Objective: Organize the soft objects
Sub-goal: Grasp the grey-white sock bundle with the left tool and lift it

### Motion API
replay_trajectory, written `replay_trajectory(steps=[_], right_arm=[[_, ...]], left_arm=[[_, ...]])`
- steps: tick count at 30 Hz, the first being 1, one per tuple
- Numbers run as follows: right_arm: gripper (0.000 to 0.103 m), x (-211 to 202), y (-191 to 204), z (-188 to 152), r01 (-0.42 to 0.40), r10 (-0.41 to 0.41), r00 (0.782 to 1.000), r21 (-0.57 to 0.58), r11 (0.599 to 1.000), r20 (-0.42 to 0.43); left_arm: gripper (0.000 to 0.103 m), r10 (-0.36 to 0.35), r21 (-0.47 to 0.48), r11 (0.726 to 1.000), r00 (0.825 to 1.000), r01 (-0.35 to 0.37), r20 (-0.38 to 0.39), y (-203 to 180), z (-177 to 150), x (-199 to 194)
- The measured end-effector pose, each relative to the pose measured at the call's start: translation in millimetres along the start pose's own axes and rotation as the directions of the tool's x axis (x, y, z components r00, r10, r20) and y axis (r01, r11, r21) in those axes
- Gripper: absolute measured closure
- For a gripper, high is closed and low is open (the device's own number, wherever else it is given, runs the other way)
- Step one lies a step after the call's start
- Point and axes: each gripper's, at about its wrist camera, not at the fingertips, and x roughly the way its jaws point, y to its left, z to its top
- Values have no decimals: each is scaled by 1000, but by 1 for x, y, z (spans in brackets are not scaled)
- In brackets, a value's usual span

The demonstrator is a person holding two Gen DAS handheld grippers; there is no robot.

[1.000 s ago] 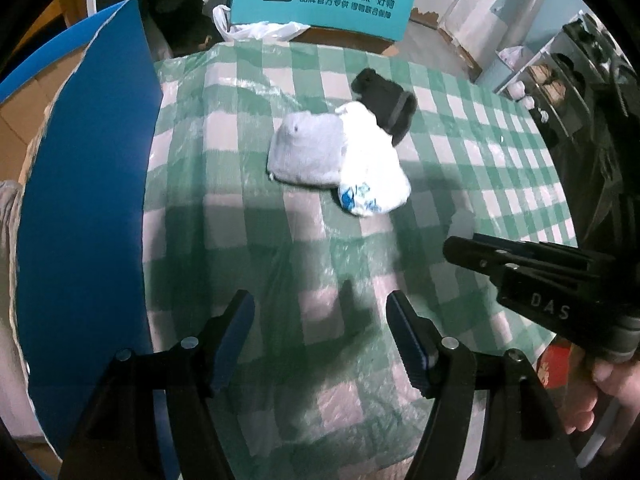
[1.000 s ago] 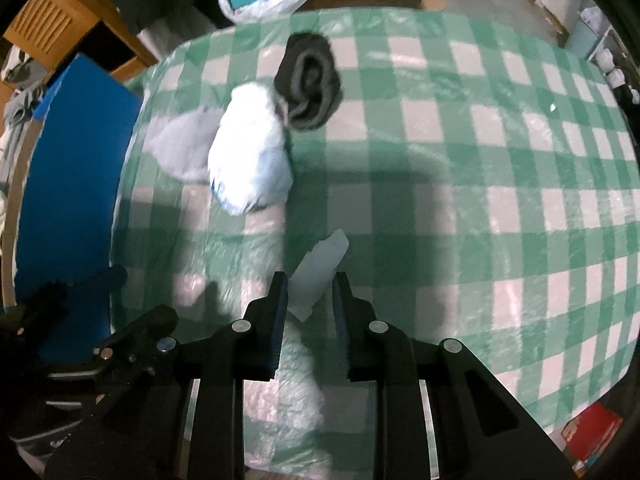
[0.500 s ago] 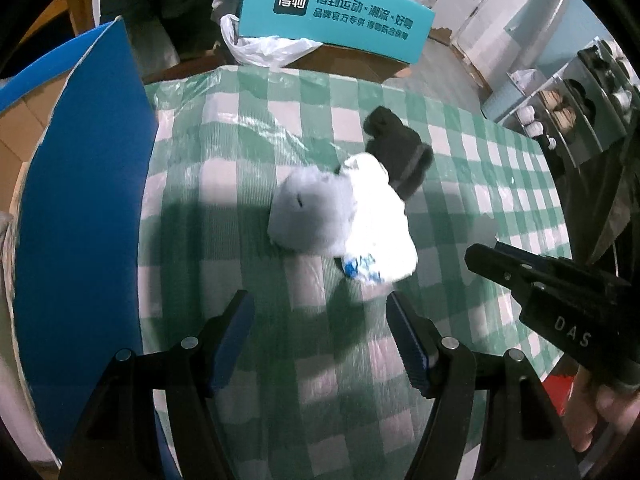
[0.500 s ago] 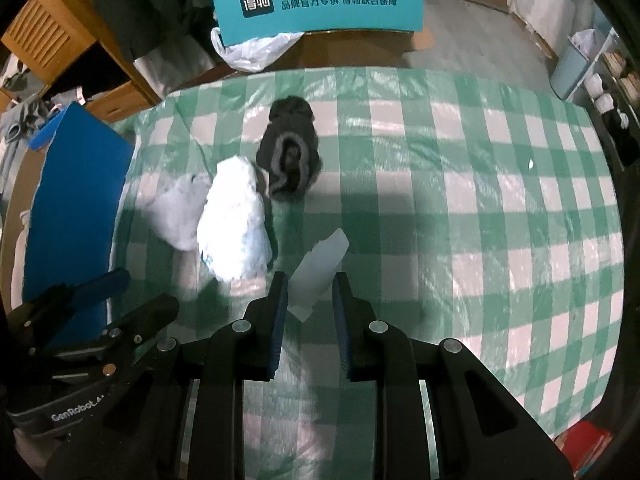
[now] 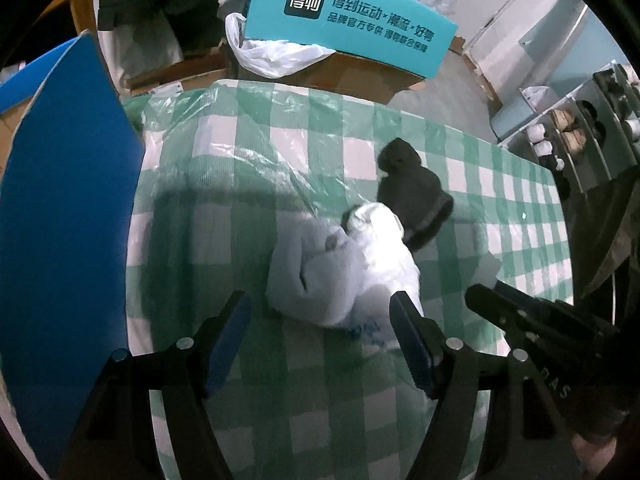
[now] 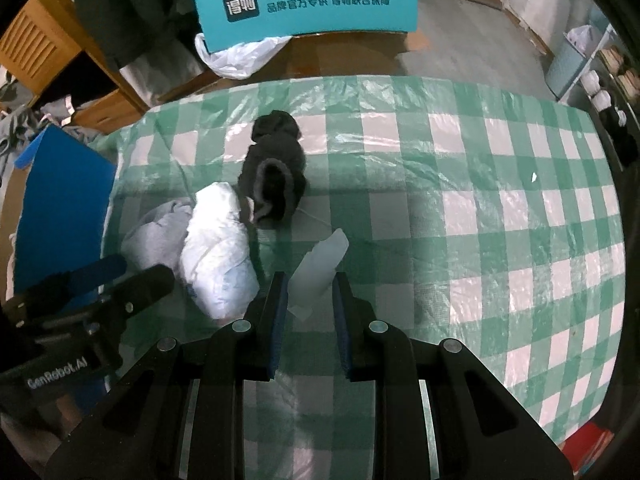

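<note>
Three rolled soft bundles lie together on the green-checked table (image 5: 304,392): a grey one (image 5: 310,276), a white one (image 5: 384,248) and a dark one (image 5: 416,196). My left gripper (image 5: 320,320) is open, its jaws either side of the grey and white bundles, just in front of them. My right gripper (image 6: 308,292) is shut on a clear plastic bag (image 6: 320,264), held above the table to the right of the white bundle (image 6: 218,248). The dark bundle (image 6: 274,172) and grey bundle (image 6: 154,232) also show there.
A blue board (image 5: 60,240) stands along the table's left edge. A teal box (image 5: 348,20) and a white plastic bag (image 5: 272,54) sit beyond the far edge. Shelves (image 5: 580,132) stand at the right. The left gripper body (image 6: 80,300) is beside the right one.
Both grippers have moved forward toward the bundles. The left gripper's open jaws now reach the grey and white bundles. The right gripper still holds the plastic bag.
</note>
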Motion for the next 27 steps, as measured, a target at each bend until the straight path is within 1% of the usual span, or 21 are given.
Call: replay_trajectory(steps=[4,6,9,11,12,13,14,15,16,19,27], right_arm=[[82,5,-5,4,-1,1,1000,10,1000,-9],[82,7,-7,4,-1,1,1000,15,1000,-14],[82,11,-7,4,-3,4,1000,16,1000,-23],[82,13,-6,5,-4,4,1000,13,1000,-27],[82,14,-6,5,-5,5,1000,12,1000,-28],[82,14,-5,6,-6,6,1000,10,1000,-29],[82,14,-5,6,-6,6,1000,8,1000,-29],[82,14,-4,6,-6,6,1000,7,1000,-29],[82,14,-4,6,-6,6,1000,6,1000,-28],[82,12,-3,5,-3,3,1000,-1,1000,-23],[82,1,0,2,0,0,1000,-23,1000,-6]], left_arm=[[30,24,-4,1000,1000,-24,-5,3,8,9],[30,23,-8,1000,1000,-23,-4,5,9,12],[43,13,-13,1000,1000,-13,3,7,10,14],[55,2,-2,1000,1000,-2,-7,6,10,16],[57,3,4,1000,1000,-3,-10,6,10,16],[61,5,11,1000,1000,-5,-9,5,9,17],[69,1,20,1000,1000,-1,-5,4,7,17],[74,-3,27,1000,1000,3,-5,3,6,16],[76,-3,33,999,1000,3,-3,2,5,16],[79,-2,49,999,1000,1,6,0,3,12],[79,-14,67,998,999,11,42,-6,-3,-9]])
